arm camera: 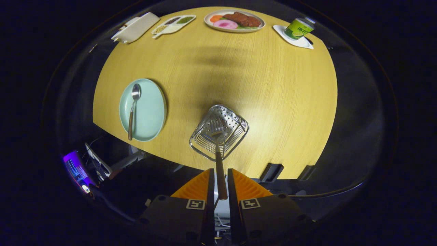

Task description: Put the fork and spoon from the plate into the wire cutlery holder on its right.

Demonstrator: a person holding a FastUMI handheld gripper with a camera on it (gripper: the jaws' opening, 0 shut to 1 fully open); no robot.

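Jaws [218,177] pinching fork [220,160] handle, pointing down, tines inside wire cutlery holder [235,131]; spoon [133,109] on plate [152,112]

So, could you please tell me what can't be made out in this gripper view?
- Fork: the gripper is shut on its handle; the handle's end is hidden between the fingers, and the tines blur against the wire cutlery holder.
- Holder's floor: hidden by its perforated wall.
- Divided dish: contents too small to identify.
- Can: label too small.
- Spoon on the plate: fully visible.
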